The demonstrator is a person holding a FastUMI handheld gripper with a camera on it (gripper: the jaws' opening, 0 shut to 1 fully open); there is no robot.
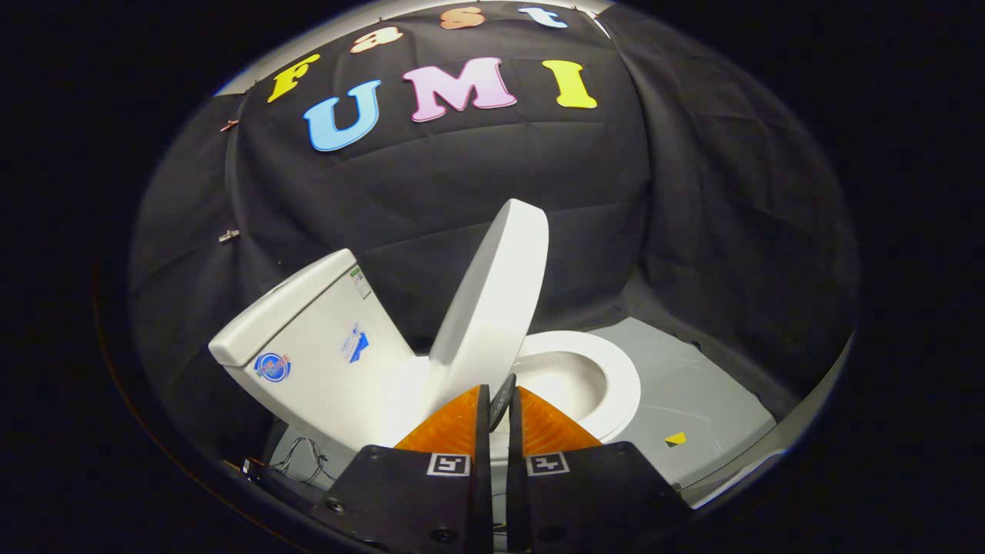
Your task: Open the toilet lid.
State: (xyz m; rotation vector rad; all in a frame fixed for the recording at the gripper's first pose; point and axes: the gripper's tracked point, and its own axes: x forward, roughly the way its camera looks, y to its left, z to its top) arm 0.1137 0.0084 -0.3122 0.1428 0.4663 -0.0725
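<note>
The white toilet stands side-on, with its tank [308, 338] to the left and the open bowl with its seat [608, 381] to the right. The white lid [496, 292] is raised and stands steeply, leaning back toward the tank without touching it. My gripper [499, 391] is low and just in front of the lid's lower end, near the hinge. Its fingers [462, 423] stand almost together with only a thin slit between them. A small dark shape sits in that slit at the tips; I cannot tell what it is. The lid's lowest part is hidden behind the fingers.
A grey floor mat [692, 400] lies under and to the right of the toilet, with a small yellow marker [676, 438] on it. Loose wires [300, 458] lie on the floor by the tank's base. Black cloth walls close in behind and on both sides.
</note>
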